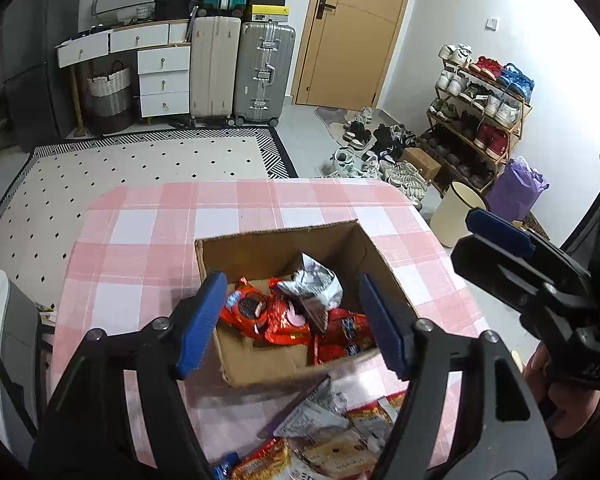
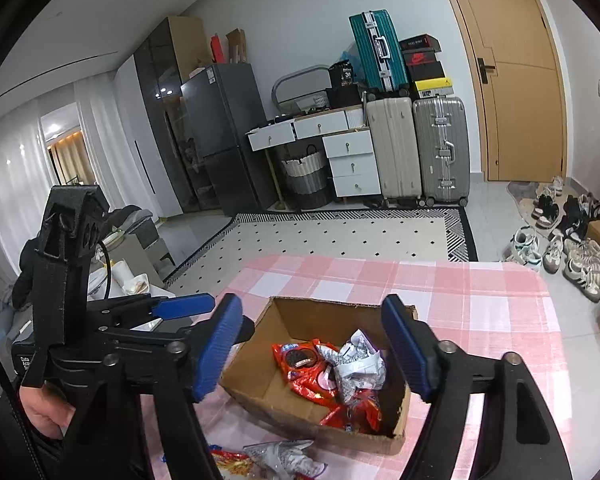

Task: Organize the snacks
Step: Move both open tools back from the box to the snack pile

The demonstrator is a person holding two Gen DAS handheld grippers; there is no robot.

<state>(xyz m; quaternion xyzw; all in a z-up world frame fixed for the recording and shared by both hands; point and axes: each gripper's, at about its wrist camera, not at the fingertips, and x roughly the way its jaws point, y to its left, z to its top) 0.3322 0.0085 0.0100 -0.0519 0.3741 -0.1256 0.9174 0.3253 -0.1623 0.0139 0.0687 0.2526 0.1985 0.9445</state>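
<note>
- Left wrist view: left gripper (image 1: 292,324) hangs over the cardboard box (image 1: 260,364), jaws wide and empty; red snack packets (image 1: 276,320) lie inside, likely just dropped.
- Right gripper (image 2: 312,348) likewise gapes empty above the box; loose snacks (image 1: 324,436) wait on the counter (image 1: 140,240) nearer the person.

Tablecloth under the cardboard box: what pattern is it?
The tablecloth is a pink-and-white check, seen best in the left wrist view.
</note>
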